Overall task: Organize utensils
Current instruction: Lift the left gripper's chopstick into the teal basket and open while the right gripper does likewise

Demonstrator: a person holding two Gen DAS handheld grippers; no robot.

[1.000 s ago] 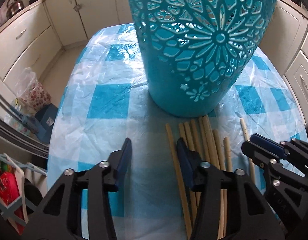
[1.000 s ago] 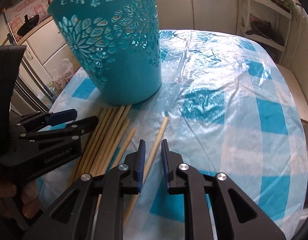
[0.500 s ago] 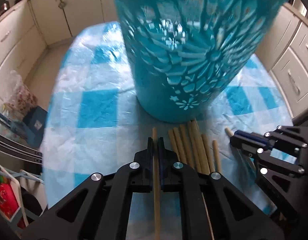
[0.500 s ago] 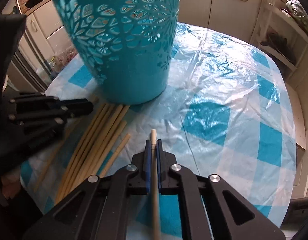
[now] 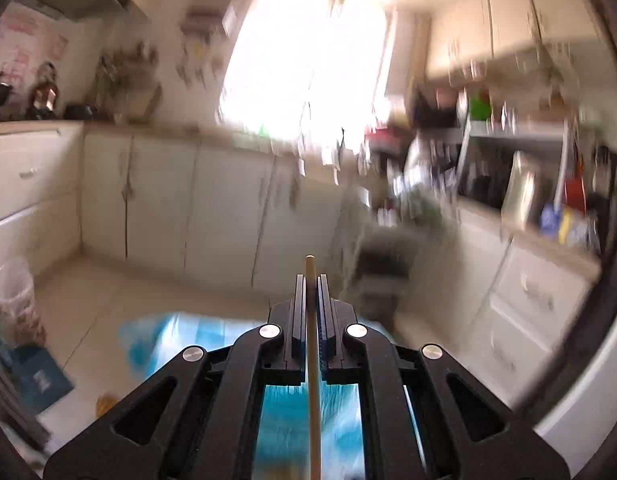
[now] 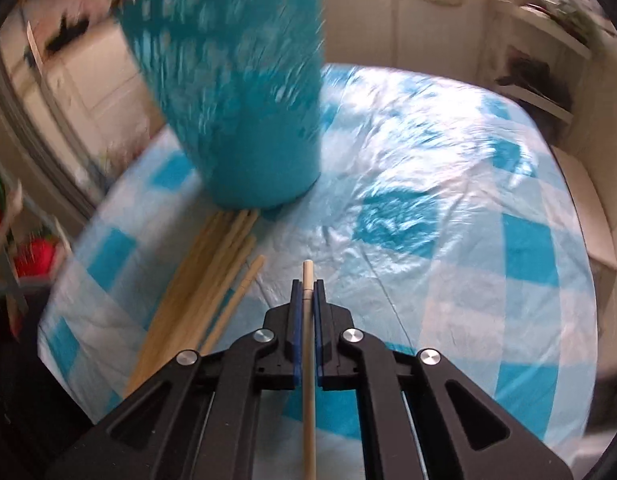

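Left gripper squeezed tight on one wooden stick, mid-frame. Right gripper squeezed on another stick. More sticks lower left, touching teal basket, upper left.

Left wrist view is aimed almost level across the kitchen at the cabinets and window; right wrist view is tilted down, close over the checked tablecloth; only that tablecloth is shared.

Chopsticks lie on the table — before the basket.
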